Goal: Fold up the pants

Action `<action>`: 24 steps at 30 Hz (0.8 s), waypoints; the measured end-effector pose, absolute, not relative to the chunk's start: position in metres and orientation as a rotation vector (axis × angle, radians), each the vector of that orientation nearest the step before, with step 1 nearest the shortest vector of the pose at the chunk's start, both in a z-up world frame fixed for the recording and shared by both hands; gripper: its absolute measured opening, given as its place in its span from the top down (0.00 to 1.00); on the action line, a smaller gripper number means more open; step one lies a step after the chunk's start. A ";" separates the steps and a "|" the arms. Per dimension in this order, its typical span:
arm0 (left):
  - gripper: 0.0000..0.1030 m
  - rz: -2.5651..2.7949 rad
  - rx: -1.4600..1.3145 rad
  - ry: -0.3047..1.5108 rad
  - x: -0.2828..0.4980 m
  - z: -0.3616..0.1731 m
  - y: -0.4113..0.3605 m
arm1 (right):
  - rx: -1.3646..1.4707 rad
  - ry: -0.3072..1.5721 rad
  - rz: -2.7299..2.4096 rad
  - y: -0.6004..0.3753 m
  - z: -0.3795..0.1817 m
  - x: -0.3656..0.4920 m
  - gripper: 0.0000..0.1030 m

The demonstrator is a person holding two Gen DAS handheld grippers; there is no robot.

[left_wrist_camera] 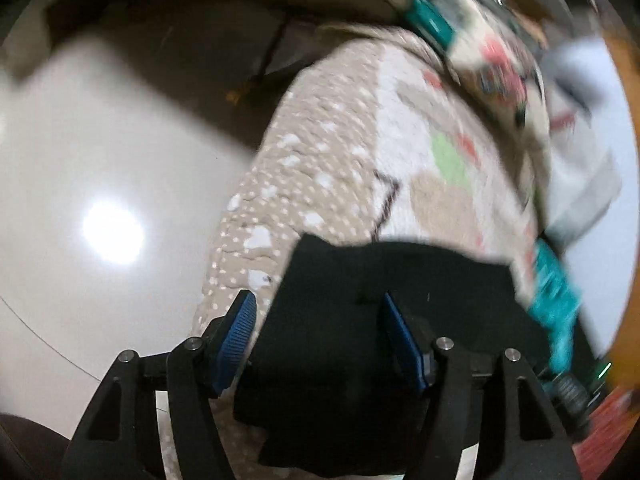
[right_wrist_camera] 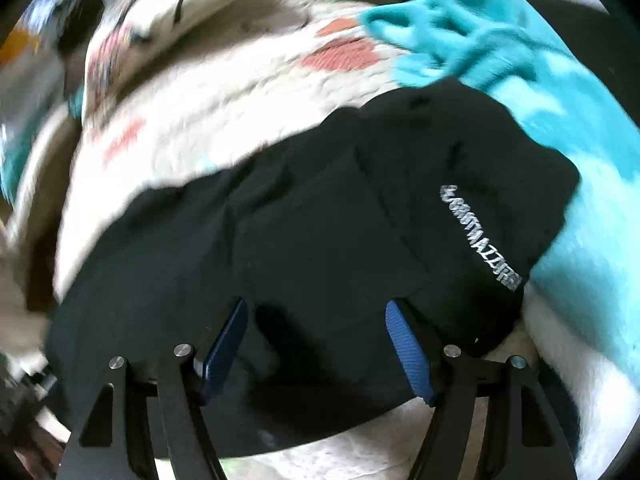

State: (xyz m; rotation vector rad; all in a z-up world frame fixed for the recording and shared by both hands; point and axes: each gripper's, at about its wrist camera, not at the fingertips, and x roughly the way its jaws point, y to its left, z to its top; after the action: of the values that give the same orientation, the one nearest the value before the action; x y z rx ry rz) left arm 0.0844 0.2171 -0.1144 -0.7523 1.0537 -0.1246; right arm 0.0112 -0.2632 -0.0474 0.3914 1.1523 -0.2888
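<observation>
The black pants (left_wrist_camera: pixel 360 360) lie folded on a patterned beige and white rug (left_wrist_camera: pixel 340 152). In the left wrist view my left gripper (left_wrist_camera: pixel 318 306) is open, its blue pads (left_wrist_camera: pixel 240 328) spread above the pants' left edge. In the right wrist view the black pants (right_wrist_camera: pixel 320 240) show silver lettering (right_wrist_camera: pixel 480 236) near their right edge. My right gripper (right_wrist_camera: pixel 316 312) is open over the pants, blue pads (right_wrist_camera: pixel 408 352) wide apart, nothing between them. Both views are motion blurred.
A teal cloth (right_wrist_camera: pixel 520 60) lies on the rug beside the pants, also seen in the left wrist view (left_wrist_camera: pixel 556 300). Shiny white floor (left_wrist_camera: pixel 100 200) lies left of the rug. Patterned and white fabrics (left_wrist_camera: pixel 500 64) pile at the far side.
</observation>
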 end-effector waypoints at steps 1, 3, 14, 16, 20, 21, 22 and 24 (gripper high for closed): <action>0.38 -0.117 -0.816 1.035 0.082 -0.115 0.227 | 0.371 1.131 -0.276 -0.258 -0.043 0.014 0.26; 0.38 -0.074 -0.905 1.008 0.074 -0.117 0.248 | 0.306 1.106 -0.229 -0.238 -0.034 0.018 0.26; 0.38 0.000 -0.946 0.994 0.049 -0.112 0.266 | -0.003 1.167 0.359 -0.028 -0.025 0.044 0.25; 0.38 -0.013 -0.904 0.986 0.039 -0.105 0.259 | -0.008 1.207 0.425 -0.002 -0.026 0.058 0.25; 0.37 -0.052 -0.851 1.000 0.030 -0.105 0.246 | -0.132 1.305 0.586 0.050 -0.027 0.084 0.25; 0.37 -0.066 -0.849 1.022 0.032 -0.109 0.242 | -0.202 1.337 0.624 0.069 -0.031 0.092 0.25; 0.37 -0.074 -0.857 1.040 0.035 -0.114 0.239 | -0.256 1.355 0.643 0.083 -0.034 0.096 0.25; 0.37 -0.076 -0.865 1.072 0.039 -0.122 0.236 | -0.358 1.381 0.685 0.108 -0.041 0.099 0.25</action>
State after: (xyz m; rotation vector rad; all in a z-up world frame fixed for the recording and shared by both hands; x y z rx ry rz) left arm 0.0387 0.2365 -0.1218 -0.8653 1.0720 -0.0763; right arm 0.0991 0.1083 -0.0411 -0.3582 1.3813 0.6849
